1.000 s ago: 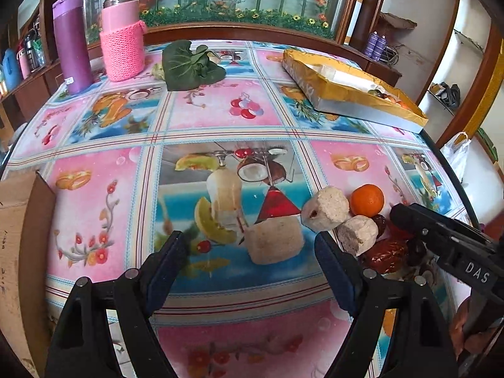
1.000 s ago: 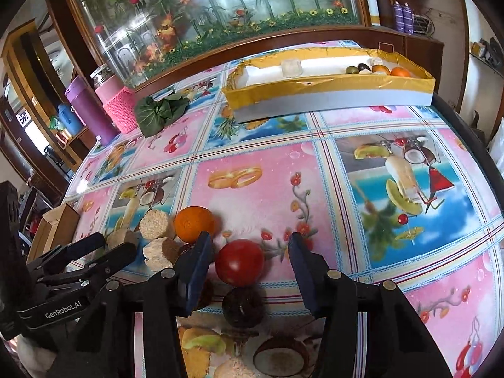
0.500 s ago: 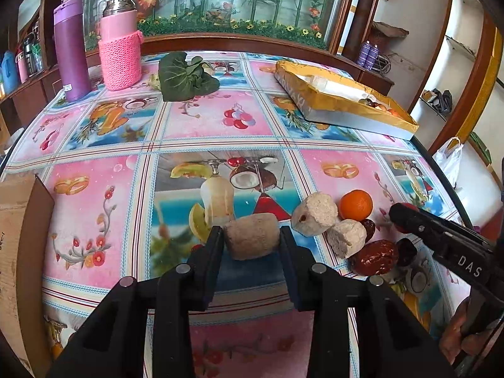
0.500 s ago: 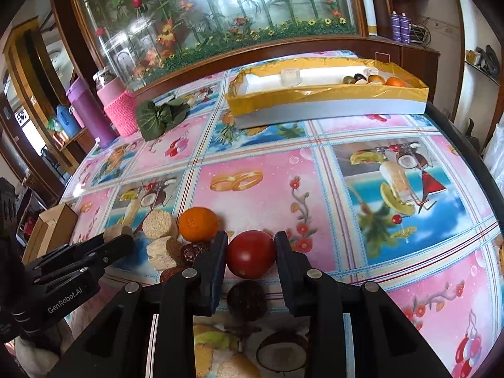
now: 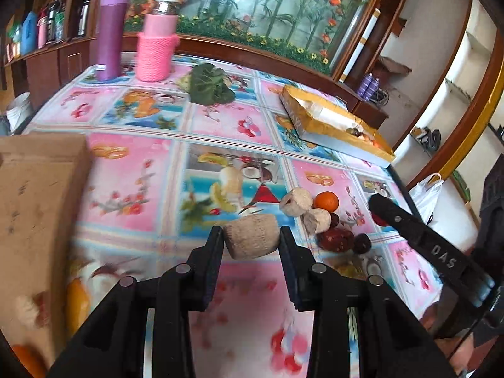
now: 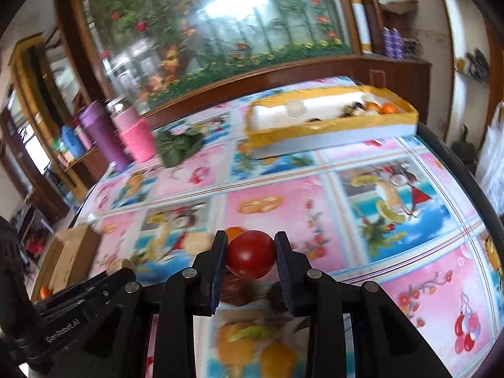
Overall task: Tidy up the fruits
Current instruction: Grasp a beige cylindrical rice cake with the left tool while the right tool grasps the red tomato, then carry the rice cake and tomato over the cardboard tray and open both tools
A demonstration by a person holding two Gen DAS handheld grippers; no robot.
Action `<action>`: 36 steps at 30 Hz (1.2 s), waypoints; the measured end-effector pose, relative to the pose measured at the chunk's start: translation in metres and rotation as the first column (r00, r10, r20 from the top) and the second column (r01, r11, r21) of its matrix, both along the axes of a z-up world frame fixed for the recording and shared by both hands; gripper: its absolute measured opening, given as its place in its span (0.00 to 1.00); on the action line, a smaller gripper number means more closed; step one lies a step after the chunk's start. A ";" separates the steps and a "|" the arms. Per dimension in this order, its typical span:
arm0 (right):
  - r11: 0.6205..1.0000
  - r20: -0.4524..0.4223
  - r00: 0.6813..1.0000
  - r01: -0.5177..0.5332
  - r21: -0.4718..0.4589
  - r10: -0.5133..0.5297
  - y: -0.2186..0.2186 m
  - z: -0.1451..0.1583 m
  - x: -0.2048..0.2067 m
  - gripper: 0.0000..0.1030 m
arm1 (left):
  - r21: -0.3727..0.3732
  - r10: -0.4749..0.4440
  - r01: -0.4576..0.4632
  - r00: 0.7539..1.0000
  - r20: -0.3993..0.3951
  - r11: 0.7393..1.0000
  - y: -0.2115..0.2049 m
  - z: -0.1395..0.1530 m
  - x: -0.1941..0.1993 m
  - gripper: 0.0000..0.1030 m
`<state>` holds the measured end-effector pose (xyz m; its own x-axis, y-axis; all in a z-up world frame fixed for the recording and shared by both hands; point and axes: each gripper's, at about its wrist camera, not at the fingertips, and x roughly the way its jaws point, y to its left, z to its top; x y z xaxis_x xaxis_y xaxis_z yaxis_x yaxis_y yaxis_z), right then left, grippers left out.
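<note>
— Left wrist view: what do we hold?
— Our left gripper (image 5: 251, 241) clamps a beige chunk (image 5: 252, 240), lifted off the table (image 5: 220, 119) near its front edge.
— And the right?
— Our right gripper (image 6: 251, 253) grips a tomato (image 6: 251, 254). The yellow box (image 6: 327, 129) sits at the far right corner, holding fruit.

Both wrist cameras look down, apparently sharing the tablecloth (image 5: 239, 119).

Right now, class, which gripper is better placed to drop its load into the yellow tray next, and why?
Right, probably. The right gripper holds the tomato facing the yellow tray ahead. From the left gripper, holding the beige chunk, the tray sits off to one side.
</note>
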<state>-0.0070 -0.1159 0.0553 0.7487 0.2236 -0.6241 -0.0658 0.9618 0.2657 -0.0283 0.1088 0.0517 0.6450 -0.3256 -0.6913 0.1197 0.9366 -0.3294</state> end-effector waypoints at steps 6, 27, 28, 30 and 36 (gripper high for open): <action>0.980 0.033 0.979 -0.201 -0.015 0.201 0.085 0.022 -0.028 0.32 | 0.089 0.175 -0.177 0.984 0.036 0.980 0.089 0.023 -0.045 0.34; 0.798 -0.137 0.817 -0.577 -0.173 0.560 0.329 -0.019 -0.012 0.32 | 0.219 0.411 -0.372 0.895 -0.173 0.902 0.252 -0.013 -0.006 0.34; 0.794 -0.147 0.813 -0.582 -0.176 0.563 0.332 -0.023 -0.011 0.32 | 0.221 0.411 -0.370 0.894 -0.178 0.902 0.252 -0.015 -0.006 0.34; 0.787 -0.161 0.807 -0.590 -0.181 0.568 0.336 -0.029 -0.009 0.33 | 0.223 0.409 -0.368 0.893 -0.185 0.903 0.251 -0.018 -0.003 0.34; 0.774 -0.177 0.794 -0.607 -0.177 0.582 0.339 -0.039 -0.008 0.33 | 0.222 0.422 -0.382 0.890 -0.173 0.897 0.251 -0.018 -0.004 0.47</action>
<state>-0.0146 0.2234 0.0162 0.4372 0.4538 -0.7765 -0.6274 0.7725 0.0982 -0.0326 0.3601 0.0338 0.5262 0.0713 -0.8474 -0.3332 0.9341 -0.1284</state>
